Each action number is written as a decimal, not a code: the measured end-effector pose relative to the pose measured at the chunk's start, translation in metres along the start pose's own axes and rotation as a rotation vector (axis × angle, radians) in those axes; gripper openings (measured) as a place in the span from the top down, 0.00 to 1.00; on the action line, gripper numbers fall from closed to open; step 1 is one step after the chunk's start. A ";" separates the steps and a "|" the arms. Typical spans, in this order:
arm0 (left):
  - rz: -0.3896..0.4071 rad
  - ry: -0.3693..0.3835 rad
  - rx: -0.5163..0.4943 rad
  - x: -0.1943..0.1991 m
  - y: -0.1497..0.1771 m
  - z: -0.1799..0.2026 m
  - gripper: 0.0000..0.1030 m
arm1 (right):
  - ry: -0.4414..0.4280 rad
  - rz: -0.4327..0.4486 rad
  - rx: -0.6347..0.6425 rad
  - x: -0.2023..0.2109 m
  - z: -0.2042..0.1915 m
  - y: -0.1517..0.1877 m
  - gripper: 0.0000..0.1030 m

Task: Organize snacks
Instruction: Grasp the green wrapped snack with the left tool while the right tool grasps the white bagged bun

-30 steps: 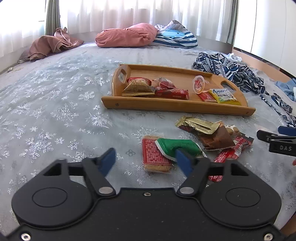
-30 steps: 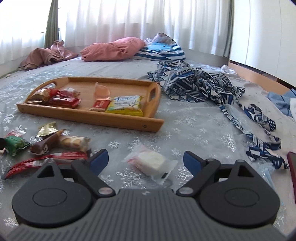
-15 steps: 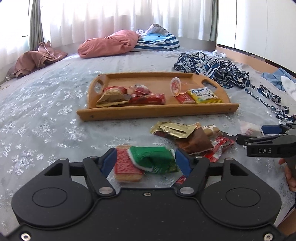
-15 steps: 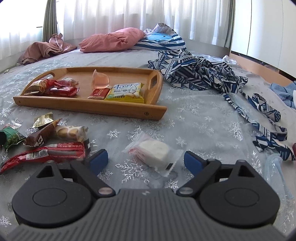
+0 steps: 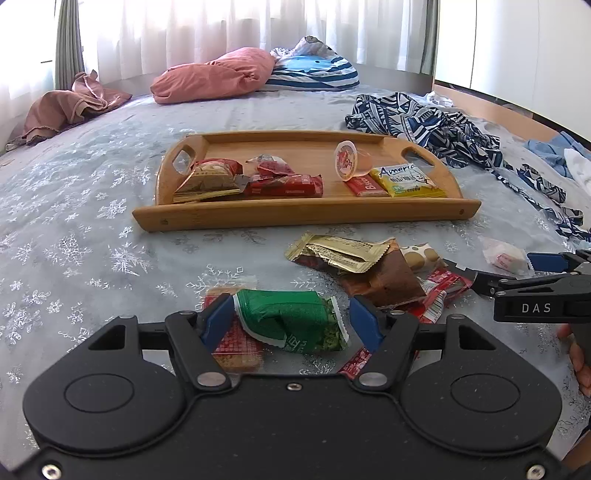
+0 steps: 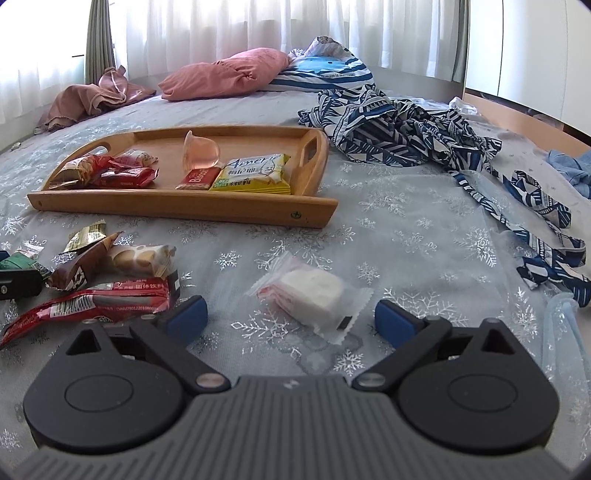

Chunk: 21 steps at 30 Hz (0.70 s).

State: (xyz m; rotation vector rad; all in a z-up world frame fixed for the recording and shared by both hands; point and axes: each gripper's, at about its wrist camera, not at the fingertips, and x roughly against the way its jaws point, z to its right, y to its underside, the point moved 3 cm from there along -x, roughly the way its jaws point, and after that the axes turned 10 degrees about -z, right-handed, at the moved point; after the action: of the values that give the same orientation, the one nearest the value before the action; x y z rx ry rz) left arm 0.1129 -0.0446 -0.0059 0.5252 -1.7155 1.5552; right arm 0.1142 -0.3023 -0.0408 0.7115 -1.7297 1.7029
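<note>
- The left hand-held gripper (image 5: 290,321) sits low over the bed (image 5: 92,236), its blue fingers (image 5: 218,319) parted around a green snack packet (image 5: 290,319); the left pad is at the packet's edge, the right pad stands clear, so nothing is clamped.
- Under the green packet's 8 o'clock side lies a red-checked biscuit packet (image 5: 238,349).
- The right hand-held gripper (image 6: 290,319) has its jaws opening, fingers wide apart, with a white sweet in a clear wrapper (image 6: 314,290) lying on the bed between them, untouched.
- At 9 o'clock of that sweet lies a long red sachet (image 6: 92,302), with a brown wrapper (image 6: 79,266), a gold wrapper (image 6: 85,232) and a packet of round biscuits (image 6: 142,258) beyond it.
- Farther off, at 11 o'clock in the right wrist view, a wooden tray (image 6: 184,205) rests on the bed, holding red packets (image 6: 122,171), a jelly cup (image 6: 201,151), a small red bar (image 6: 197,179) and a yellow packet (image 6: 253,173).
- At 1 o'clock lies a blue patterned cloth (image 6: 399,129).
- Farthest, at 12 o'clock, a pink pillow (image 6: 225,74) and a striped pillow (image 6: 325,70) lie below white curtains (image 6: 258,26).
</note>
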 end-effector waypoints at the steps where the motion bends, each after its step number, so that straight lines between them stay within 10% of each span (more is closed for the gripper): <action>1: 0.002 -0.001 0.001 0.000 0.000 0.000 0.38 | -0.001 -0.001 0.000 0.000 0.000 0.000 0.01; 9: -0.018 0.059 -0.008 0.003 0.000 0.005 0.50 | -0.002 -0.002 0.000 0.000 0.000 0.000 0.00; 21: -0.021 0.023 -0.037 -0.003 0.000 0.009 0.34 | -0.004 -0.003 -0.002 0.000 0.000 0.000 0.00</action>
State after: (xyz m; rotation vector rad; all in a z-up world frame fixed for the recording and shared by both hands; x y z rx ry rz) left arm 0.1123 -0.0542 -0.0081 0.5038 -1.7130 1.5068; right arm 0.1141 -0.3023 -0.0408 0.7168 -1.7320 1.6987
